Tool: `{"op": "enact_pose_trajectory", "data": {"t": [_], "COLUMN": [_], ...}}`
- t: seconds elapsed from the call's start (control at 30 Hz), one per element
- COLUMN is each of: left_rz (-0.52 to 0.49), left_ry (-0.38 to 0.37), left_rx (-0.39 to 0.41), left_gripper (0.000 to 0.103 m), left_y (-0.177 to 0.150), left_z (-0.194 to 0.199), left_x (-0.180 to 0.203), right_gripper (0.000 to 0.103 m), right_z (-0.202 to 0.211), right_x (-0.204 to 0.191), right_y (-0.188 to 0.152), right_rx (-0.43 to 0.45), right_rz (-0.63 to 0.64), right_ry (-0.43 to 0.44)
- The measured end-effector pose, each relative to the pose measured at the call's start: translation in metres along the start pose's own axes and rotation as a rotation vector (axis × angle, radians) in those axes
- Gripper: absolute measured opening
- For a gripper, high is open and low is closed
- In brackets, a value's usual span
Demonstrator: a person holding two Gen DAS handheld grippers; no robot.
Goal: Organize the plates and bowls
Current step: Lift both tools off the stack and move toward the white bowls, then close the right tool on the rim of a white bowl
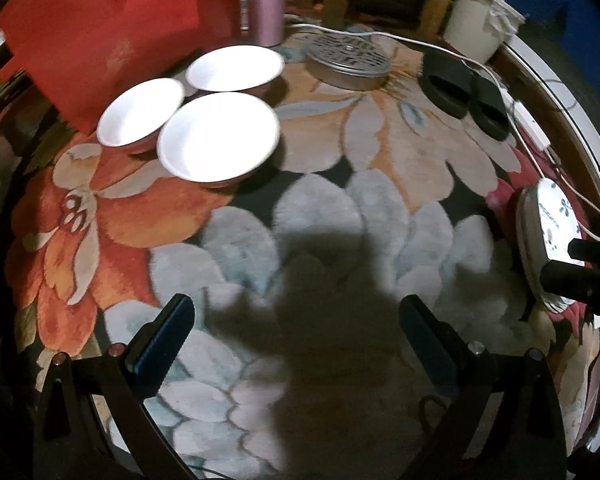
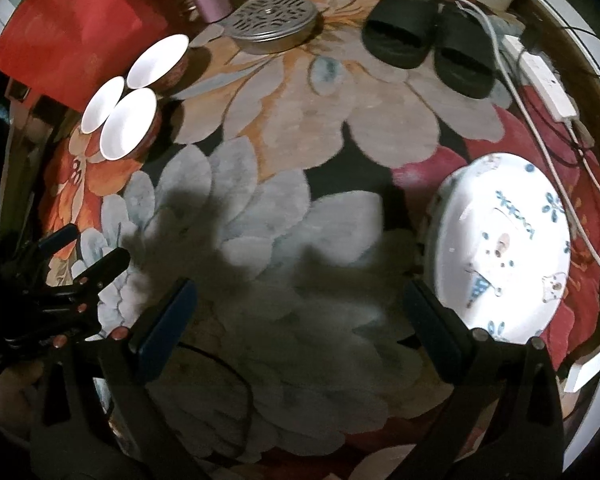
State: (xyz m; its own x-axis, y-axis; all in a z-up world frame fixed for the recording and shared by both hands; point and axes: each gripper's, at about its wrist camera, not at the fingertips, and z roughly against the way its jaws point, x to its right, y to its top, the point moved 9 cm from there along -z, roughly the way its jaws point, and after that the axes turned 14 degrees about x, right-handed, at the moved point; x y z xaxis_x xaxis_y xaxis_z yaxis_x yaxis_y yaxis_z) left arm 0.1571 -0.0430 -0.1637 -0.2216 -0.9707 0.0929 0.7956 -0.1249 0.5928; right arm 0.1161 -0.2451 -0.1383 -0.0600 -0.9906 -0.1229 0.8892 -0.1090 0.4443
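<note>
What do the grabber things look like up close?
Both the left gripper and the right gripper have two flat, dark blue, ridged pads on black angled arms, dotted with small round silver and reddish screw heads. The jaws look alike on each. No sleeves show.

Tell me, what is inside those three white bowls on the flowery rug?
Nothing that can be seen: the three white bowls stand empty and upright, clustered rim to rim on the floral rug. Glare washes out their insides, so small crumbs or marks could be hidden.
</note>
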Motion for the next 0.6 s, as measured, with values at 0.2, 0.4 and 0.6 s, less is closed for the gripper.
{"op": "enact_pose_trajectory", "data": {"t": [0.2,0.4,0.6], "left_rz": [0.053,0.106,0.146], "left_ry": [0.054,0.121,0.167], "left_rx": [0.022,0.036,0.039], "left_gripper": [0.102,0.102,0.102], "left_y": [-0.002,-0.008,-0.017], "left_z": [0.005,0.012,0.017], "left_x": [-0.046,-0.095,-0.133], "right_gripper": [0.103,0.103,0.103], "right_z": [-0.014,-0.041,-0.073], "right_x": [-0.034,-0.073,-0.111], "right_y": [0.01,0.025,0.049], "right_rx": [0.0,-0.011,-0.007], "right_rz": [0.047,0.076,0.068], "right_ry": [0.031,0.066,0.102]}}
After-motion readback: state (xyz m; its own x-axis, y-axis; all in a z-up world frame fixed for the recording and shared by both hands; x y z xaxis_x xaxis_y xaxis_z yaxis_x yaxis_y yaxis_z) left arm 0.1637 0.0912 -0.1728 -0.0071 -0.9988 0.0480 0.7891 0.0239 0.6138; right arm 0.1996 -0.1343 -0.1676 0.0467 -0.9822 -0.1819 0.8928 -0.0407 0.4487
